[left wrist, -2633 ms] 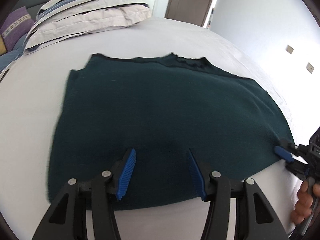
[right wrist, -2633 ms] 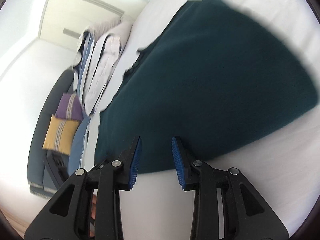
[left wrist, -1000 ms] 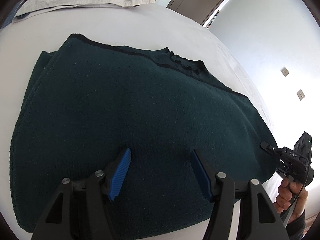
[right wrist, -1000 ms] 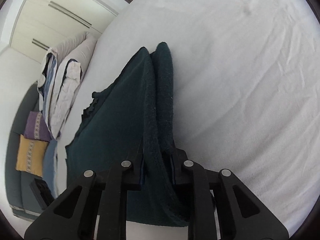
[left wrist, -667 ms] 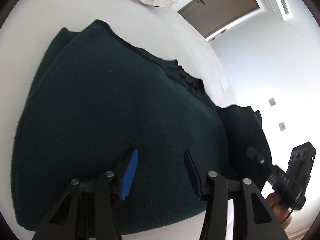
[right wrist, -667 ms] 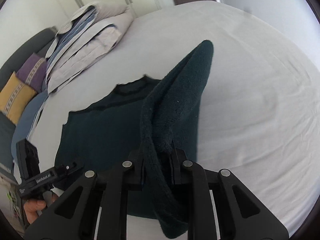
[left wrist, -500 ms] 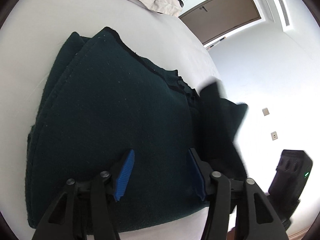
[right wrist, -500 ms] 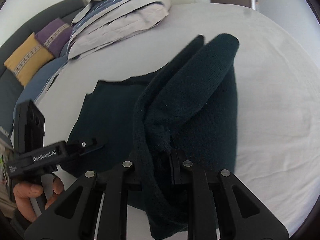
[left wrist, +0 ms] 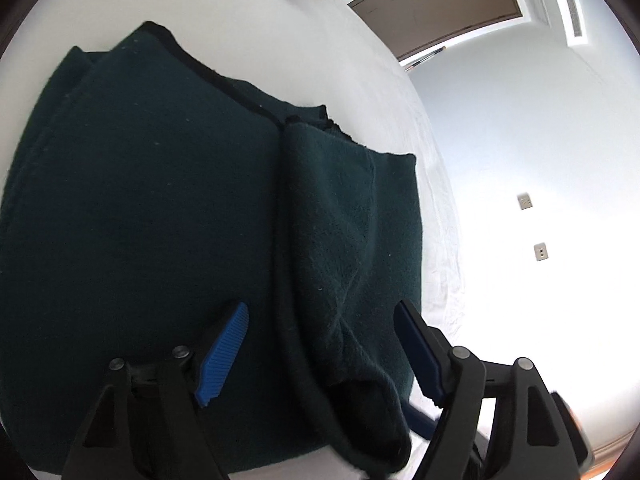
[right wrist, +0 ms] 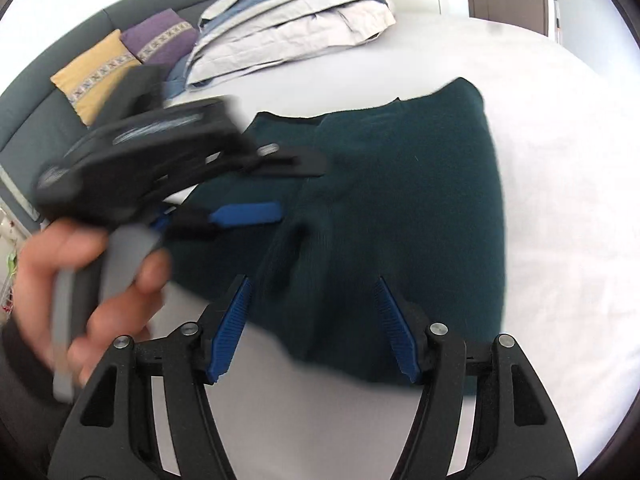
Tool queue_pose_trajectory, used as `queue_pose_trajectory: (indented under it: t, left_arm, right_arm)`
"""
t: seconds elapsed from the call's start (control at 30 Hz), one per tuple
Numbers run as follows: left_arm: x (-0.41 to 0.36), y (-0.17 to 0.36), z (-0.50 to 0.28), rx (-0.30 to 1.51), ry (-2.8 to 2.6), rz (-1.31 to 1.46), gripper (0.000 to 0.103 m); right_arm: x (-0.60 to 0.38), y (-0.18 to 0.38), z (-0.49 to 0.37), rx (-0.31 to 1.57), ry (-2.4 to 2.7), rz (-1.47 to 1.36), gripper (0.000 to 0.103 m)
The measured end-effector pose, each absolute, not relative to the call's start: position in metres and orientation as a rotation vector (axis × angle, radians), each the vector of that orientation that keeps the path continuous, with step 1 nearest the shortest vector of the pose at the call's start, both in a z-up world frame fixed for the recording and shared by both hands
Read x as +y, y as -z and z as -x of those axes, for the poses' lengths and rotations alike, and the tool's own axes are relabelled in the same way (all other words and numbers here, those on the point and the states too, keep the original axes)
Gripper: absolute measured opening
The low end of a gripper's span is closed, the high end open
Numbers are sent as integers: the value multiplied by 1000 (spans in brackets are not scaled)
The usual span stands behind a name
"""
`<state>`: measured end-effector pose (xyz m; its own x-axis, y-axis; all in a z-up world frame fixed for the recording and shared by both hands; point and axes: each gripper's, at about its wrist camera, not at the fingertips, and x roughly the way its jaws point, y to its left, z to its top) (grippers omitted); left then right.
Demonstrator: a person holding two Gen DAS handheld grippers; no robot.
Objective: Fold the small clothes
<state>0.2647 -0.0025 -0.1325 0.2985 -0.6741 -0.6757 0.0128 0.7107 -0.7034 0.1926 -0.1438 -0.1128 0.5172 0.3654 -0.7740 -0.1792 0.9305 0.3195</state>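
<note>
The dark green sweater (left wrist: 168, 216) is lying flat on the white bed (right wrist: 560, 220), with its right side flapped over onto the middle. Both the left gripper (left wrist: 320, 352) and right gripper (right wrist: 312, 324) have their fingers spread wide, hovering just above its near edge and holding nothing.

Bright daylight blows out the right side; the left claw (right wrist: 256, 184) is motion-blurred.

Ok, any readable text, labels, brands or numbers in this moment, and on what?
None can be read.
Left gripper: pale lettering on its black body, too motion-blurred to read.
Dark green garment: no label or print shows.
Wall plates: no markings legible.
</note>
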Motion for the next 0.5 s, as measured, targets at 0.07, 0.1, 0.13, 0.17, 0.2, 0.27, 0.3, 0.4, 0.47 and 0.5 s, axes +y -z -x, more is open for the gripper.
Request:
queue_pose_trajectory:
  t: [0.07, 0.1, 0.13, 0.17, 0.2, 0.27, 0.3, 0.4, 0.47, 0.5]
  left_arm:
    - [-12, 131, -268, 1198, 492, 637, 73]
    - [-15, 130, -269, 1202, 491, 627, 61]
    - [-18, 131, -270, 1217, 485, 614, 49]
    - [-21, 131, -270, 1232, 474, 597, 44]
    - [-22, 132, -271, 1237, 465, 585, 31]
    - [-22, 133, -273, 1249, 457, 569, 25]
    - [-21, 132, -274, 1247, 461, 571, 19]
    - [-21, 123, -273, 1226, 474, 553, 17]
    - [-16, 114, -271, 1211, 491, 550, 17]
    - [-17, 111, -273, 1208, 494, 549, 17]
  right_arm:
    - [-152, 111, -176, 957, -322, -225, 62]
    - [-158, 110, -168, 945, -318, -226, 62]
    - [-163, 110, -164, 938, -315, -230, 62]
    - [-169, 109, -162, 935, -309, -235, 62]
    - [-173, 108, -160, 935, -305, -242, 62]
    - [-180, 106, -158, 928, -296, -260, 62]
    - [-182, 105, -156, 920, -289, -266, 62]
    - [-191, 104, -157, 890, -254, -311, 62]
    - [-200, 102, -155, 869, -237, -354, 62]
    - [-206, 101, -156, 863, -228, -375, 62]
